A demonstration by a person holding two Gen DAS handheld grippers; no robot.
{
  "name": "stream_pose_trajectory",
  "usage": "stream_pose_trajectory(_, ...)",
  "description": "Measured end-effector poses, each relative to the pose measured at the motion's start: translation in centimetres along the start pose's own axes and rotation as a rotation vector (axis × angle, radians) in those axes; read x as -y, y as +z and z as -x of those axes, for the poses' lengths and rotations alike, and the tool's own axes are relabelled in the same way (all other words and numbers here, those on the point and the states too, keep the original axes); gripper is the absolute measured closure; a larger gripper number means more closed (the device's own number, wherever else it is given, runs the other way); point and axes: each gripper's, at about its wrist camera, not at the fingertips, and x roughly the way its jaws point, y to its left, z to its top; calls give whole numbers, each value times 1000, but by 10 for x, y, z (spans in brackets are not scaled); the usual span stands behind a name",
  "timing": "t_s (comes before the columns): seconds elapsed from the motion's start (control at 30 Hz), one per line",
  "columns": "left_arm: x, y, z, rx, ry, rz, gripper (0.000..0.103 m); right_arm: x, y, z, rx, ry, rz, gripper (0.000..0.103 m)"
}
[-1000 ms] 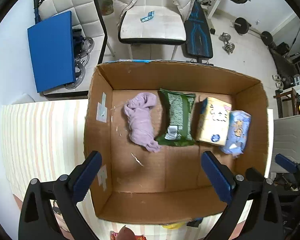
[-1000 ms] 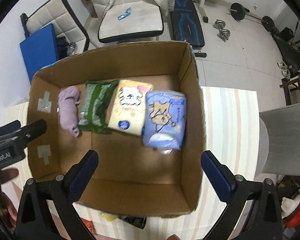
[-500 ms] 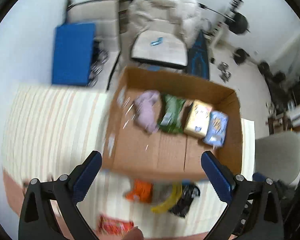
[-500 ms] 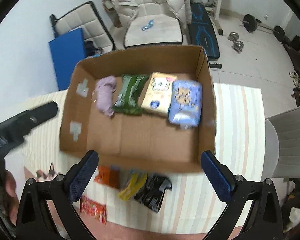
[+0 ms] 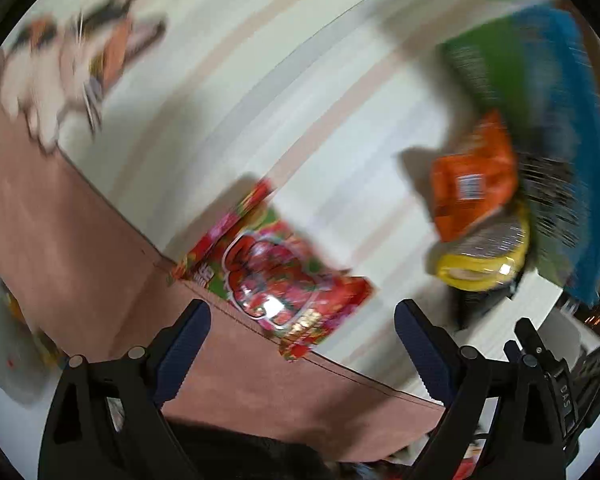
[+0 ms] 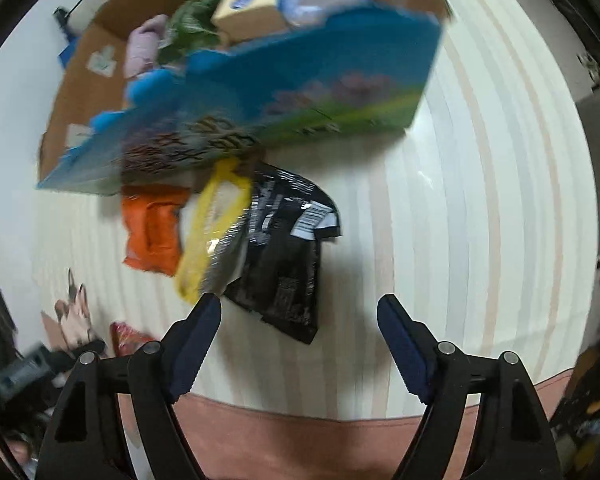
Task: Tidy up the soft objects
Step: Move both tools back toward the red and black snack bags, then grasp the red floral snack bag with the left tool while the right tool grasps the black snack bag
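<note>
Both tongs have swung down from the box to the loose packets

Left gripper [image 5: 302,330] and right gripper [image 6: 299,320] hang spread and empty. The red packet [image 5: 276,276] lies at the desk's near edge; orange packet [image 6: 152,228], yellow packet [image 6: 212,224] and black packet [image 6: 288,248] sit against the cardboard box [image 6: 80,92] — picking comes next.

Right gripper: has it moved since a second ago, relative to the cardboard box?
Yes. The right gripper has pulled back from above the cardboard box and dropped toward the black packet on the table.
</note>
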Motion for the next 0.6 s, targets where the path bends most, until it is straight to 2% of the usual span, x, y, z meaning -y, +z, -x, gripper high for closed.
stream_pose_trajectory(0.17,-12,10,-28,-85,-35,95,9,5,3,-16,10,-5,-28,20)
stream_pose_trajectory(0.23,-10,14,-33,-85,-39,114,9,2,7,-22,11,-18,-27,20)
stream_pose_trajectory(0.33,-1,23,-34,-61,-3,105,16,-3,14,-31,5,-24,-30,20)
stream_pose_trajectory(0.43,22,29,-33,-11,86,-3,27,-10,21,-41,5,-59,-19,20)
stream_pose_trajectory(0.47,31,30,-33,3,119,-48,35,-11,22,-43,0,-65,-16,20)
stream_pose_trajectory(0.57,68,28,-38,63,237,-251,43,-18,26,-54,-28,-66,-8,21)
stream_pose_trajectory(0.6,78,25,-37,96,270,-317,46,-20,25,-58,-40,-76,5,24)
